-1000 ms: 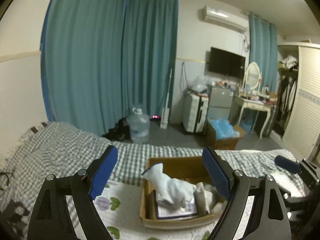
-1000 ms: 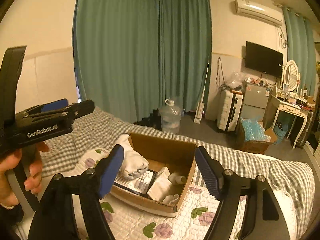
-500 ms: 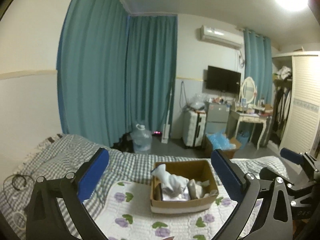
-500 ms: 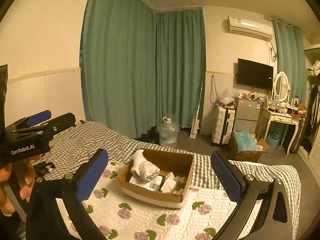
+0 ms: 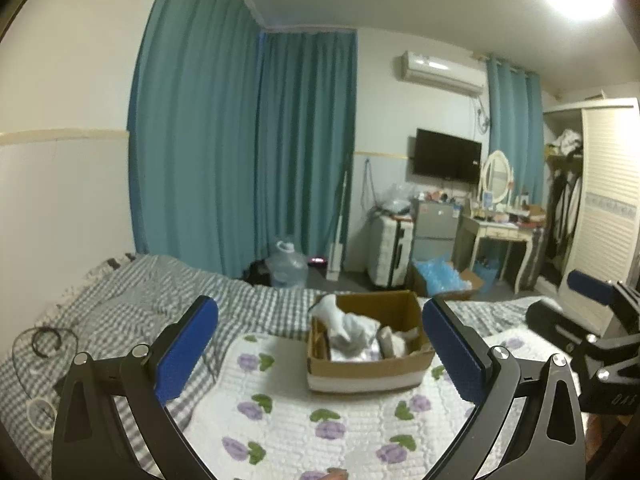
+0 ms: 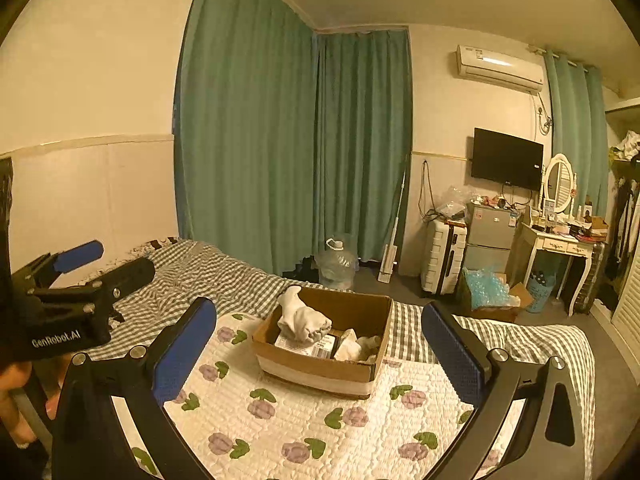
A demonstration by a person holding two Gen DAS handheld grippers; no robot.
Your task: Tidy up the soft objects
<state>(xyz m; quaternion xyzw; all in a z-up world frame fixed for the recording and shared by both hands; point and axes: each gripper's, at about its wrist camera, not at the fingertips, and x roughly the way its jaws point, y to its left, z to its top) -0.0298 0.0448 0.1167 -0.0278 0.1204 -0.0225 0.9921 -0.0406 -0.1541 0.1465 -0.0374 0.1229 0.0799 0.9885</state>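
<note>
A cardboard box (image 5: 368, 372) (image 6: 320, 368) sits on a white quilt with purple flowers (image 5: 304, 416) (image 6: 288, 428) on the bed. It holds white socks (image 5: 344, 326) (image 6: 302, 318), other white soft items (image 6: 358, 346) and a flat packet. My left gripper (image 5: 320, 348) is open and empty, held back from the box. My right gripper (image 6: 318, 350) is open and empty, also back from the box. Each gripper shows at the edge of the other's view.
A grey checked blanket (image 5: 132, 304) covers the bed. A black cable (image 5: 44, 338) and a tape roll (image 5: 40, 414) lie at its left. Beyond the bed stand a water jug (image 6: 336, 262), a suitcase (image 6: 444, 258), a box of blue plastic (image 6: 488, 292) and a dressing table (image 6: 560, 252).
Both grippers have pulled back and up from the box, which now looks smaller and farther. Both stay open and empty.
</note>
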